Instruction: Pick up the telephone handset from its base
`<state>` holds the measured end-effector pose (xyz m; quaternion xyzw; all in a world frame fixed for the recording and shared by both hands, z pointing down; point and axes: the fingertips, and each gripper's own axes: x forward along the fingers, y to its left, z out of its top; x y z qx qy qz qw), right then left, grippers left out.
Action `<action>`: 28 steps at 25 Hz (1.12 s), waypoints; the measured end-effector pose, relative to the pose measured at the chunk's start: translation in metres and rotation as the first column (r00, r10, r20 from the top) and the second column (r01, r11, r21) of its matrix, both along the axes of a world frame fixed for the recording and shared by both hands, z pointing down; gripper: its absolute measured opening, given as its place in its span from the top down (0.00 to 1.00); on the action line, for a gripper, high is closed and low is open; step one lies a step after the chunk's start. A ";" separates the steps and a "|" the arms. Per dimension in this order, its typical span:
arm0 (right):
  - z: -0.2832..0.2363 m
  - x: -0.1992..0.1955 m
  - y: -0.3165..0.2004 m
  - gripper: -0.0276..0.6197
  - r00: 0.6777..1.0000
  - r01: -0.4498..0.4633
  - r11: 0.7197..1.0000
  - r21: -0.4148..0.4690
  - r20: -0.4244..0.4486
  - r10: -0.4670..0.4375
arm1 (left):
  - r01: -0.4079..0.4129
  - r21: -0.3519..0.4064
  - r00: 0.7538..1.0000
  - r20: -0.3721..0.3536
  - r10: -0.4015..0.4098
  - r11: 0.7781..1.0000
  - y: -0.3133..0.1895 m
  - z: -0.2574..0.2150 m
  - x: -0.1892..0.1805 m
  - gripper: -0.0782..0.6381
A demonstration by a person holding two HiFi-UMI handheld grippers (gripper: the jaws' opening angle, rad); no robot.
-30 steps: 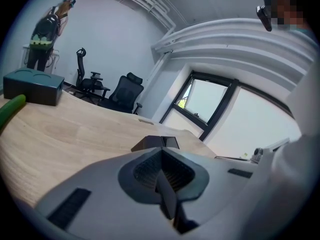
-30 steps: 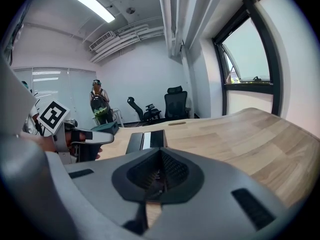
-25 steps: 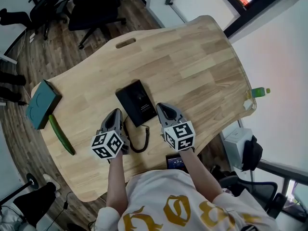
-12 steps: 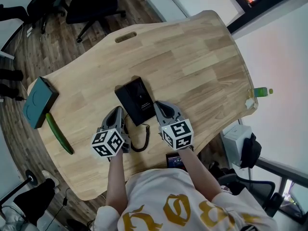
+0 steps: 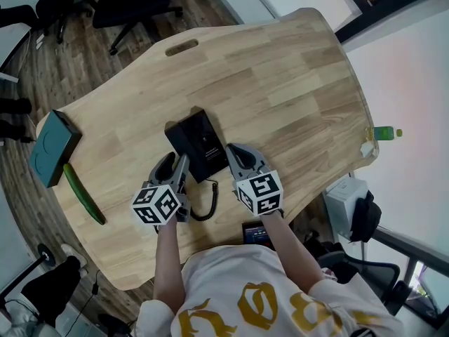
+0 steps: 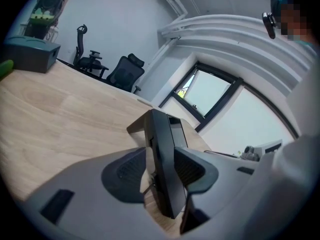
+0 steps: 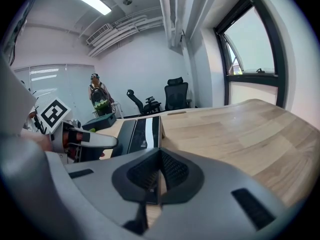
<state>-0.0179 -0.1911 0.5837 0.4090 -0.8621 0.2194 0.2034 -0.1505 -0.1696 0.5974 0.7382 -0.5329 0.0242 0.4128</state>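
**Desk:** What could go wrong here, left to right?

**Photographer:** On a pale wooden table (image 5: 295, 83), the left gripper (image 5: 175, 167) has just been opening its jaws. They now stand spread, with the black telephone handset (image 6: 161, 149) between them. It lies on its base (image 5: 205, 146) near the middle of the table's front half. The pads look close to the handset but not clamped on it. If they close near its end rather than mid-length, it may well tip or slip. The coiled cord (image 5: 209, 203) loops on the table beside that gripper, and a quick lift could drag the base along. The right gripper (image 7: 159, 170), jaws pressed together on nothing, hangs just beside the base's right edge and might nudge it.

**Desk:** Any writing to quote?

**Photographer:** None legible. The teal box (image 5: 50, 146) and green vegetable (image 5: 83, 194) at far left show no label. Each gripper's cube (image 5: 156, 206) carries only black-and-white square markers. Print on the base's pale strip (image 7: 148, 129) is too small to read, as is the label on the green bottle (image 5: 384, 133) beyond the table's right edge.
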 end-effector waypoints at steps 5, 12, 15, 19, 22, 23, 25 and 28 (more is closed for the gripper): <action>0.009 0.009 -0.004 0.95 1.000 -0.009 1.000 -0.017 -0.010 0.009 | -0.011 -0.015 1.000 -0.021 0.011 1.000 -0.004 0.005 0.005 0.65; 0.013 0.012 -0.007 0.95 1.000 -0.006 0.999 -0.033 -0.007 0.005 | -0.030 -0.026 0.999 -0.035 0.029 0.999 -0.008 0.010 0.014 0.66; 0.014 0.010 -0.006 0.95 1.000 0.003 0.999 -0.036 -0.004 -0.003 | -0.031 -0.017 0.999 -0.030 0.031 0.999 -0.011 0.009 0.016 0.66; 0.011 0.007 -0.004 0.95 1.000 0.014 0.999 -0.037 0.006 -0.014 | -0.038 -0.012 0.999 -0.036 0.037 0.999 -0.011 0.009 0.017 0.67; 0.008 0.008 -0.002 0.95 1.000 0.020 0.999 -0.031 0.006 -0.020 | -0.040 -0.017 0.999 -0.037 0.039 0.999 -0.011 0.009 0.017 0.68; 0.008 0.009 -0.001 0.95 1.000 0.021 0.999 -0.031 0.004 -0.020 | -0.042 -0.017 0.999 -0.028 0.041 0.999 -0.011 0.009 0.017 0.68; 0.006 0.011 0.000 0.95 1.000 0.019 0.999 -0.028 0.001 -0.019 | -0.043 -0.012 0.999 -0.011 0.043 0.999 -0.010 0.007 0.017 0.70; 0.002 0.013 0.001 0.95 1.000 0.017 1.000 -0.019 0.002 -0.017 | -0.037 -0.008 0.999 -0.009 0.037 0.999 -0.009 0.005 0.015 0.72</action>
